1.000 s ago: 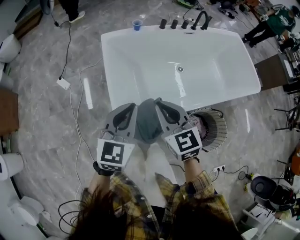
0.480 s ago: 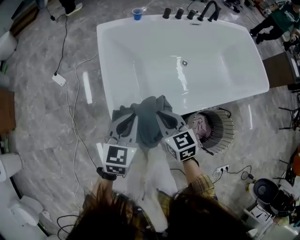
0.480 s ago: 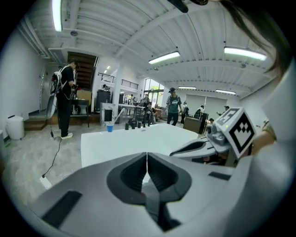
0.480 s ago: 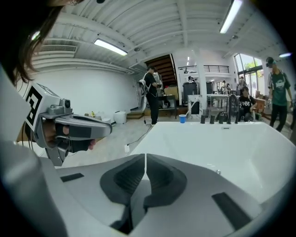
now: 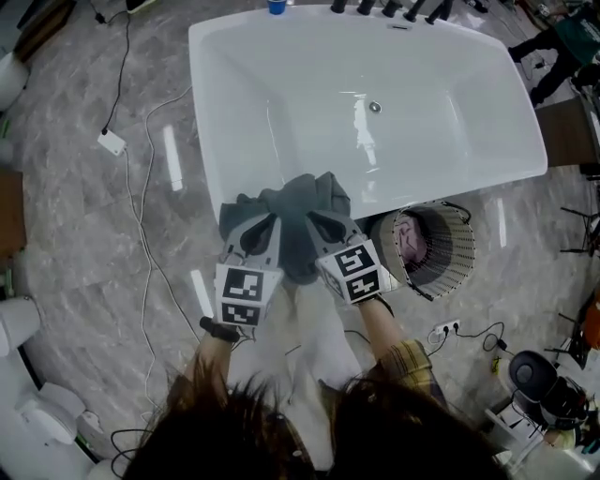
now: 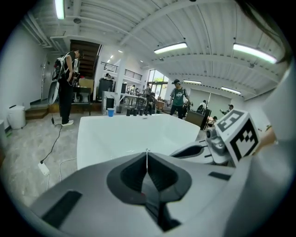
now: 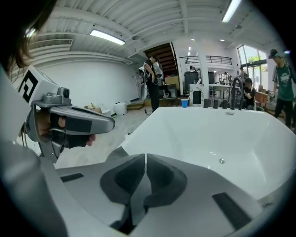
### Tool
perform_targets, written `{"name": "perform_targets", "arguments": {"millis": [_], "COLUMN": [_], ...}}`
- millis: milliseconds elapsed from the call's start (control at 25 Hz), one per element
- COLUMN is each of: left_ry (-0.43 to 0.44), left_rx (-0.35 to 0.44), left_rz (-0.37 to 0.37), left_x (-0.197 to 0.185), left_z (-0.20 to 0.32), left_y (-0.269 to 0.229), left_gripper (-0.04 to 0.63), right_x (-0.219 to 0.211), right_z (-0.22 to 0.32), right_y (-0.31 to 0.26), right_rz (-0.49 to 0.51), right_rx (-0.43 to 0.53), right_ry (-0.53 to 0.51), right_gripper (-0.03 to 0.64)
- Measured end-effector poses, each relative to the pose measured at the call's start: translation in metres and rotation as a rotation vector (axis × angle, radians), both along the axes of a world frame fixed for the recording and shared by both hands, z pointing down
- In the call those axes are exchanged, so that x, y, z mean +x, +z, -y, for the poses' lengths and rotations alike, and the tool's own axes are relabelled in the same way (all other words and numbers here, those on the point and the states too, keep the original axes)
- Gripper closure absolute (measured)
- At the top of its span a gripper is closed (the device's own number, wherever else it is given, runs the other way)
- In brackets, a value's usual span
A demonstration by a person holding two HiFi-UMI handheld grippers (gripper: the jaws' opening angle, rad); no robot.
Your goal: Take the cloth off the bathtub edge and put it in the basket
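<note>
Grey marbled floor (image 5: pixel 84 234) surrounds a white bathtub (image 5: pixel 309 84), seen from steeply above. On the tub's far edge stand a blue cup (image 5: pixel 275 7) and a row of dark tap fittings (image 5: pixel 389 9).

The grey cloth (image 5: pixel 298 211) is draped, bunched up, over the tub's near edge about midway along it. One part lies on the rim and another hangs down the outer side. The left gripper (image 5: pixel 262 225) and the right gripper (image 5: pixel 317 223) flank the cloth with their tips at the near edge. The hanging fold sits between them, against both.

Each pair of tongs is pressed together, pad against pad, with only a thin seam showing. Whether a fold of cloth is nipped in either seam cannot be told.

The round ribbed basket (image 5: pixel 457 246) stands on the floor just beside the tub's near edge, to the right of the right gripper, with something pink inside. A white power adapter (image 5: pixel 111 142) on a cable lies on the floor left of the tub. A person (image 6: pixel 178 97) in a cap stands well beyond the tub's far end.
</note>
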State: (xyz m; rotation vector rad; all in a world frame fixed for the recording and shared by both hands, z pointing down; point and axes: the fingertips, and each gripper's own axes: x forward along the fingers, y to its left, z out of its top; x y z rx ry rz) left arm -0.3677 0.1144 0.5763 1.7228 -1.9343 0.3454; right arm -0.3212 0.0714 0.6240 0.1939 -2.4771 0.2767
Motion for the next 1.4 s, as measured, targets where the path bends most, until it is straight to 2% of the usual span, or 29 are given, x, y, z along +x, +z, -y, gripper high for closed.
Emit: {"name": "perform_targets", "arguments": {"millis": [280,480,520,600,800,840,880,1000,1120,1240,1400], "left_ry": [0.01,0.011,0.005,-0.004,-0.019,-0.011,-0.004,0.017,0.083,0.13,0.162], "left_rx": [-0.054,-0.107,-0.111,-0.131,-0.208,-0.219,-0.228,-0.252,-0.281,-0.308,-0.373], "left_rz": [-0.018,-0.073,-0.07,-0.066,-0.082,-0.099,-0.117,-0.132,-0.136,-0.123,-0.121], "left_x": [0.0,0.004,0.004,0.004,0.003,0.005,0.006,0.009,0.019,0.026,0.031], "left_z": [0.004,-0.005,-0.007,-0.012,-0.024,-0.025,-0.026,-0.031,-0.036,-0.039,-0.041], "left_y": [0.03,0.052,0.054,0.06,0.08,0.084,0.088,0.098,0.108,0.12,0.138], "left_gripper": [0.577,0.575,0.575,0.575,0.57,0.532,0.453,0.395,0.317,0.28,0.268], "right_x": [-0.001,0.004,0.005,0.008,0.012,0.013,0.014,0.019,0.021,0.023,0.027], "right_z": [-0.002,0.002,0.002,0.001,-0.003,-0.003,-0.004,-0.004,-0.003,-0.003,0.0], "right_y": [0.032,0.04,0.041,0.045,0.053,0.055,0.058,0.064,0.068,0.075,0.089], "right_rz": [-0.042,-0.038,-0.039,-0.047,-0.079,-0.086,-0.094,-0.123,-0.137,-0.161,-0.21], "right_rx": [-0.041,-0.077,-0.088,-0.113,-0.135,-0.138,-0.14,-0.124,-0.085,-0.06,-0.07], "right_ry": [0.015,0.072,0.081,0.089,0.081,0.078,0.074,0.059,0.046,0.017,0.003], "right_gripper": [0.598,0.597,0.584,0.487,0.374,0.355,0.334,0.28,0.258,0.242,0.228]}}
